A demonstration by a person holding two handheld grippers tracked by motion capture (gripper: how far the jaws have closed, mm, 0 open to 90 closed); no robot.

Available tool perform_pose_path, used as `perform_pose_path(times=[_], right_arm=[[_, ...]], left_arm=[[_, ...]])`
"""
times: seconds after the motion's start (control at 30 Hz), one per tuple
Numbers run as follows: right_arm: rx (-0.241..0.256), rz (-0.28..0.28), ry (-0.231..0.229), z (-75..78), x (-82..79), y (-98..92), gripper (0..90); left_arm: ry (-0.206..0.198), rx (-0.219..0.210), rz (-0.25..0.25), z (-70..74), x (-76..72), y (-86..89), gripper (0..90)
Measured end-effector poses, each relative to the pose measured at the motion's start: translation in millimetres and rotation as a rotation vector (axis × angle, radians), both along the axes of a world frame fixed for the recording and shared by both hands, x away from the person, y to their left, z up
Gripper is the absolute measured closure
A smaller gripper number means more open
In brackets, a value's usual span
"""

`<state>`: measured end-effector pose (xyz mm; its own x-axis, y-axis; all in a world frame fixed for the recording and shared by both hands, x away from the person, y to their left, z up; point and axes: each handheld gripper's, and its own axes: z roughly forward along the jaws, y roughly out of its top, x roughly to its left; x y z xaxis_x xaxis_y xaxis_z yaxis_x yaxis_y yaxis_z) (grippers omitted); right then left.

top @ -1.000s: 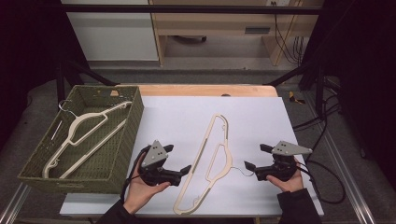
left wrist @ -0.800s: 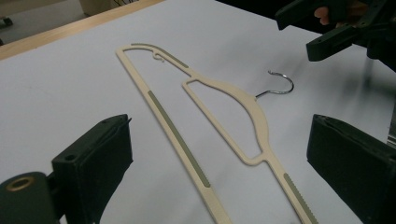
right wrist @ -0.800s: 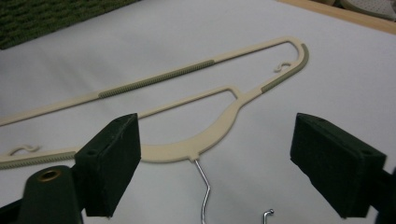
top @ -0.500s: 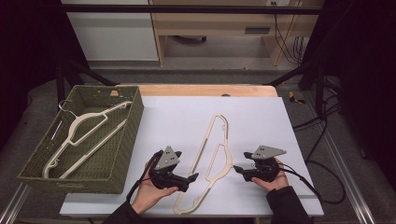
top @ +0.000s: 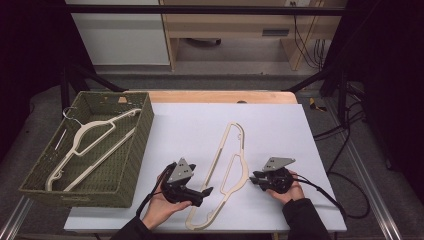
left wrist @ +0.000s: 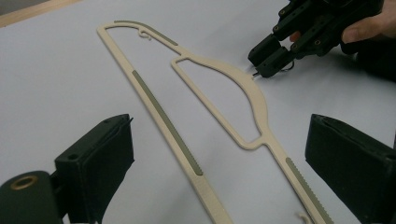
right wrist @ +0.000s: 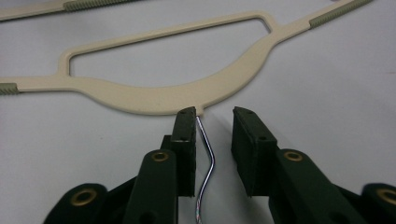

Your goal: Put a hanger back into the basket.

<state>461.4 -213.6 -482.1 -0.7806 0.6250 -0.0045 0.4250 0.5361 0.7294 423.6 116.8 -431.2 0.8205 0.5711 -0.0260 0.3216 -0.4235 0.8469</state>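
A cream plastic hanger (top: 216,157) lies flat on the white table (top: 190,125), its long bar toward my left. My left gripper (top: 205,192) rests on the table beside the lower bar. It is wide open, and in the left gripper view (left wrist: 219,140) the hanger (left wrist: 254,93) runs between its jaws. My right gripper (top: 253,179) points at the hanger's curved shoulder (right wrist: 154,100). In the right gripper view (right wrist: 214,116) its jaws stand open on either side of the thin metal hook (right wrist: 205,144), which is close to the left jaw. The left gripper view shows the right gripper (left wrist: 266,60) at that hook.
A green woven basket (top: 145,130) stands at the left of the table and holds a second cream hanger (top: 95,132). Wooden furniture and cables lie beyond the table's far edge. A black cable trails from the right gripper off the table's right side.
Both grippers have closed in on the hanger: the left moved right to its lower bar, the right moved left until its jaws straddle the metal hook.
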Motion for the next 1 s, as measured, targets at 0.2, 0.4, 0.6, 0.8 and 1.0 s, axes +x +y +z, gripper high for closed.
perform_pose_path(times=[0.2, 0.4, 0.6, 0.8, 1.0], right_arm=[[-0.005, 0.041, 0.018, 0.6, 1.4, 1.7, 85.3], [0.023, 0.071, 0.041, -0.4, 5.9, -2.4, 88.3], [0.006, 0.076, 0.039, 3.0, 4.5, -0.3, 89.1], [-0.012, 0.084, 0.045, 8.8, 2.4, -1.0, 89.2], [-0.003, 0.086, 0.042, 15.9, -0.8, -3.4, 89.3]], left_arm=[[0.007, -0.014, -0.008, 0.5, 0.4, -1.1, 9.7], [0.013, -0.005, -0.023, 2.0, 2.2, -11.3, 11.1], [0.025, 0.017, -0.055, 2.8, 7.5, -35.5, 13.4], [0.042, 0.079, -0.103, -3.4, 14.0, -68.4, 18.3], [0.079, 0.152, -0.143, -17.3, 22.2, -97.8, 27.0]])
